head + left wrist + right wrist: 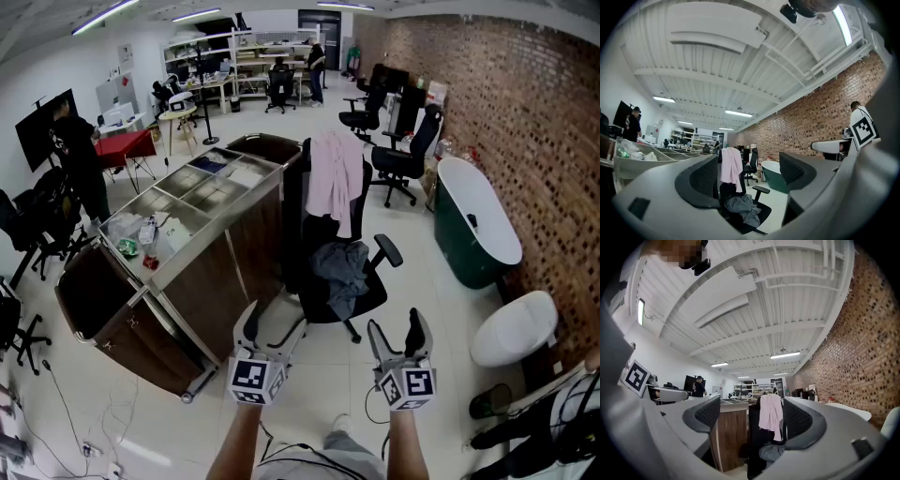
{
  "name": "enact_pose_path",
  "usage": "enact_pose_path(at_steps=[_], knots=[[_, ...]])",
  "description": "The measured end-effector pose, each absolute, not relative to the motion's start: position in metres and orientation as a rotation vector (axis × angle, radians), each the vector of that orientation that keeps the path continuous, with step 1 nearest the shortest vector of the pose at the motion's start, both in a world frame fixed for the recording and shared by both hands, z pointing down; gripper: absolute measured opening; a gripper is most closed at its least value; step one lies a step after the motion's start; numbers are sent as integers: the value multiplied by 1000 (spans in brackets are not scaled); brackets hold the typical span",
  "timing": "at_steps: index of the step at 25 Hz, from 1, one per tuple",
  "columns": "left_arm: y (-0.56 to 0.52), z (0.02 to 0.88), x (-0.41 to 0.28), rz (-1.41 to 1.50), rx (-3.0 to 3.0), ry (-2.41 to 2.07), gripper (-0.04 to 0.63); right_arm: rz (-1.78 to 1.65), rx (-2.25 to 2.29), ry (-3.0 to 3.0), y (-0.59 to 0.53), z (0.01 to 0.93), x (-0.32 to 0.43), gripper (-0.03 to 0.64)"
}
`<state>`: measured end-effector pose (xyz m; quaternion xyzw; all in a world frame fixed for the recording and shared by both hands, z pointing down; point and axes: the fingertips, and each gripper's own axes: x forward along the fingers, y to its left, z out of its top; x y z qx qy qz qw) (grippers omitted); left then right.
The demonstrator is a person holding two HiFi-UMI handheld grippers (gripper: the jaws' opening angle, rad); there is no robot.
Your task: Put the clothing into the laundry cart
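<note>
**While both grippers hang empty, the clothes are on the chair**

Since nothing's been picked up, both garments are on the black office chair [302, 211] in the middle of the floor. A pink shirt [336, 183] is draped over the top of the backrest and hangs down the front of it. A grey garment [340, 270] sits crumpled on the seat, one end spilling over the front edge.

The laundry cart [220, 267] stands right beside the chair, on its left in the head view. It's got wood-look side panels, a metal tray top split into compartments with odds and ends in them, and a dark brown bag [89, 295] at its near-left end.

The left gripper [267, 328] is low in the head view, well short of the chair, with its jaws spread wide and only open floor and the chair showing through the gap. The right gripper [396, 328] is level with it, jaws also apart and gripping nothing; its own view looks through the gap at the pink shirt and the cart's corner.

Off to the right, a dark green bathtub [469, 246] sits against the brick wall [525, 112].
</note>
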<state>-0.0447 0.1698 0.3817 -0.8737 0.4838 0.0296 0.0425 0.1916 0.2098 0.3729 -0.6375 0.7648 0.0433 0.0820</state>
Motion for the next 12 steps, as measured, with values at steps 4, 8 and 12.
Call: enact_pose_path(at_steps=[4,8,12], knots=[[143,377,11,147,-2662,1510,413,186,-1869,2341,177,363,239,433],[114,373,58,179,-2652,1528,412,209,-1820,2351,150,358,284,433],[92,369,103,165,-2638,1533,412,183,-1817,2325,130,363,337,433]])
